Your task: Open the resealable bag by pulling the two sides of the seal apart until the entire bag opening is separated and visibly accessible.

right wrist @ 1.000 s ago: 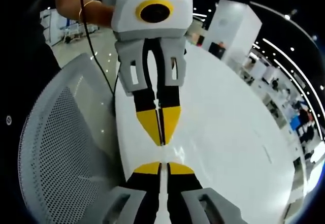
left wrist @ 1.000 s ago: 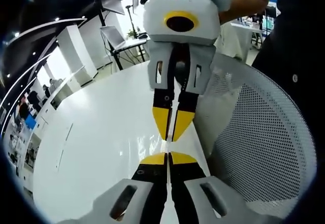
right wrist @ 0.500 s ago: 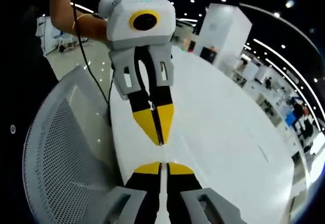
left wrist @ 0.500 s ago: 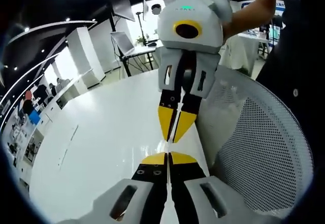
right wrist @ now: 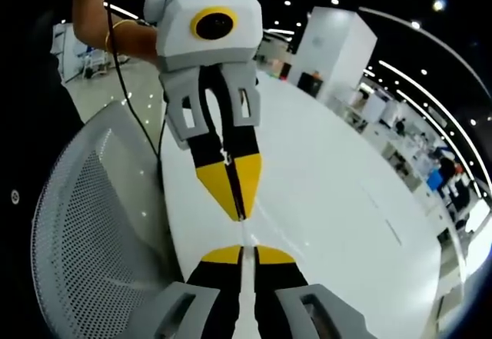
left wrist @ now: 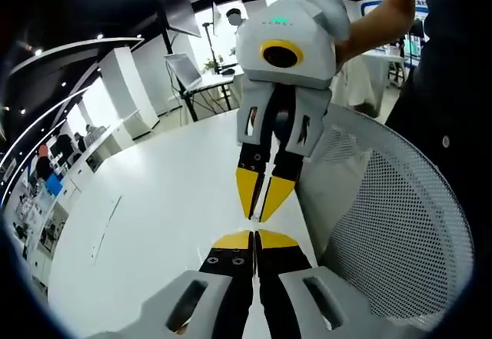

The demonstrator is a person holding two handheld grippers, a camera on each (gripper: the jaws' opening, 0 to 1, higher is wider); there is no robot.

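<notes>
Both grippers are held tip to tip above a white table [left wrist: 154,224]. In the left gripper view my left gripper [left wrist: 254,237] rises from the bottom with its yellow-tipped jaws pressed together. My right gripper [left wrist: 256,217] comes down from the top, also shut. A thin glinting strip of the clear resealable bag [left wrist: 254,227] runs edge-on between the two sets of tips; the rest of it is hard to make out. The right gripper view mirrors this: my right gripper [right wrist: 243,250] is below, the left gripper [right wrist: 240,217] above, and the bag's edge [right wrist: 244,233] lies between.
A white mesh chair back [left wrist: 392,208] stands close beside the grippers, also seen as the chair back [right wrist: 84,224]. A person's forearm [left wrist: 377,16] holds the opposite gripper. Desks, a laptop stand and white pillars stand in the hall behind.
Both views have rolled and shifted a little with the hands. The opposite gripper now leans slightly more in each view. The tips stay close together and both stay shut.
</notes>
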